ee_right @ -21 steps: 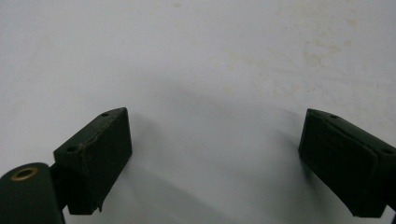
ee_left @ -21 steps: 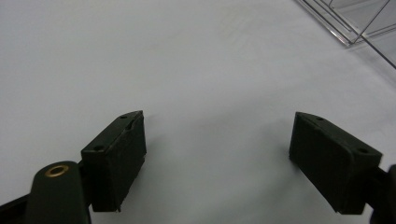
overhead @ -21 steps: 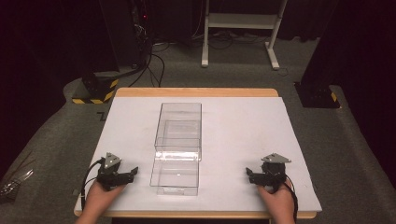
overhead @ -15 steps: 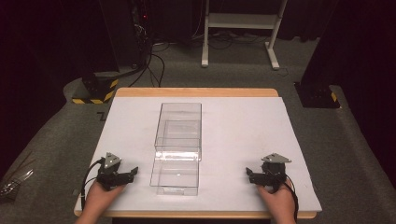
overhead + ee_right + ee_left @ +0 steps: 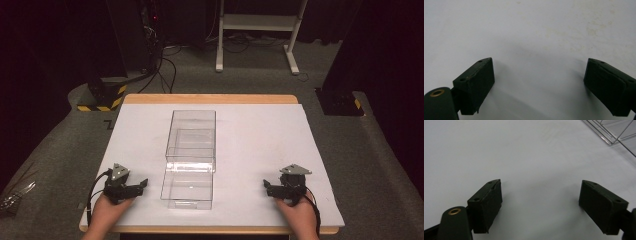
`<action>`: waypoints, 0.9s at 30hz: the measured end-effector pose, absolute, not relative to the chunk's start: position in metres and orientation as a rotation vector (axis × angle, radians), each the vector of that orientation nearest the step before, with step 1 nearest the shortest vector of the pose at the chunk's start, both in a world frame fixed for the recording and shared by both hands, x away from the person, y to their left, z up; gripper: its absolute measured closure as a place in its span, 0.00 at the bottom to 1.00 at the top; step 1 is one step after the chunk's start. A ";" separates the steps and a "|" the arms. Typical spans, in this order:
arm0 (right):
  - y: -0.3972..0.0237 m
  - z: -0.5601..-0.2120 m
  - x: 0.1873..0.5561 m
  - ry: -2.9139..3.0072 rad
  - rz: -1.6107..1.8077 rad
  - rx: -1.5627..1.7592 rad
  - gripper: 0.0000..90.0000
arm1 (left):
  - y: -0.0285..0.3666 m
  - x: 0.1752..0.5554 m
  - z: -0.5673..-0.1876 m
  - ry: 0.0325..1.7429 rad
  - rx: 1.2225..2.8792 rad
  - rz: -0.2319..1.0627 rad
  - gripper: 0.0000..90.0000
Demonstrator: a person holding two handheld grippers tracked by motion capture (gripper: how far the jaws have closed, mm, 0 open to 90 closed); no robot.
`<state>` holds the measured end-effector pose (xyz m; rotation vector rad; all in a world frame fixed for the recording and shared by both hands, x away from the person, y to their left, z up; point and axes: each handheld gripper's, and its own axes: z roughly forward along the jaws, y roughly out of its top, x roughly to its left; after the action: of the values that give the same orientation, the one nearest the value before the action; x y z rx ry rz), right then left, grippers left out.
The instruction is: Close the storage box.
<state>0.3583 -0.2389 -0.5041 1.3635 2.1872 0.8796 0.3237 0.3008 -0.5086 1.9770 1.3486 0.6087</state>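
Note:
A clear plastic box (image 5: 192, 132) stands in the middle of the white table top (image 5: 260, 135), with a clear drawer (image 5: 187, 187) pulled out toward the near edge. My left gripper (image 5: 140, 186) rests on the table left of the drawer, jaws open and empty; its own view has my left gripper (image 5: 540, 206) over bare white surface, a corner of the clear box (image 5: 614, 132) at the upper right. On the near right my right gripper (image 5: 266, 187) rests pointing toward the drawer. Its own view gives my right gripper (image 5: 539, 87) open with nothing between the jaws.
The table top has a wooden rim (image 5: 210, 98) at the far edge. Beyond it on the grey carpet stand a white frame (image 5: 260, 25), dark equipment with cables (image 5: 150, 45) and a black-and-yellow striped base (image 5: 102, 97). A black base (image 5: 340, 102) sits at the far right.

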 end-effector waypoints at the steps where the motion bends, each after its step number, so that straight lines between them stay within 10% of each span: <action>1: -0.239 -0.504 0.358 2.187 0.879 1.366 0.11 | 0.301 0.324 -0.509 1.349 1.977 0.609 0.21; 27: -0.239 -0.504 0.358 2.185 0.878 1.360 0.12 | 0.303 0.324 -0.503 1.323 1.960 0.559 0.16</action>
<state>0.3576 -0.2385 -0.5041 1.3597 2.1854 0.8779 0.3236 0.3028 -0.5032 1.9605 1.3234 0.5585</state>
